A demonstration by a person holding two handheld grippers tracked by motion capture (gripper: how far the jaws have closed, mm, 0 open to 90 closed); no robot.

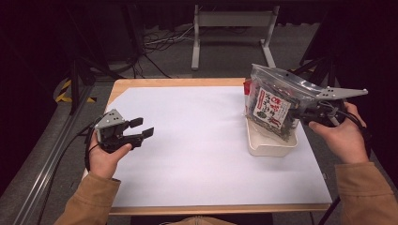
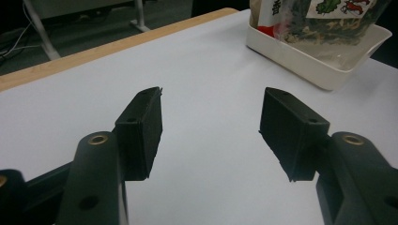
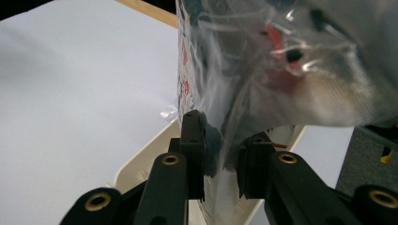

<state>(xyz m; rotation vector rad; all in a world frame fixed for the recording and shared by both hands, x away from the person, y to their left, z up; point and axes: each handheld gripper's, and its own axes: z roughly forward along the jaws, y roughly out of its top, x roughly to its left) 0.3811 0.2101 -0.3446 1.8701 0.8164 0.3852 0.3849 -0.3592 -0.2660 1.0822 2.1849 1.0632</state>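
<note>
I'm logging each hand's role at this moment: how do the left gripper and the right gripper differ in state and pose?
The left gripper has its black jaws wide apart with nothing between them; the right gripper is shut on the clear plastic snack bag. The left gripper hangs over the bare white table sheet, while the right gripper holds the bag upright in the shallow white plastic tray. Both are hand-held and have black two-jaw ends.

bag (image 1: 274, 101): glossy clear plastic | tray (image 1: 270, 145): smooth cream plastic | table (image 1: 197, 82): wood edge, matt white top
</note>
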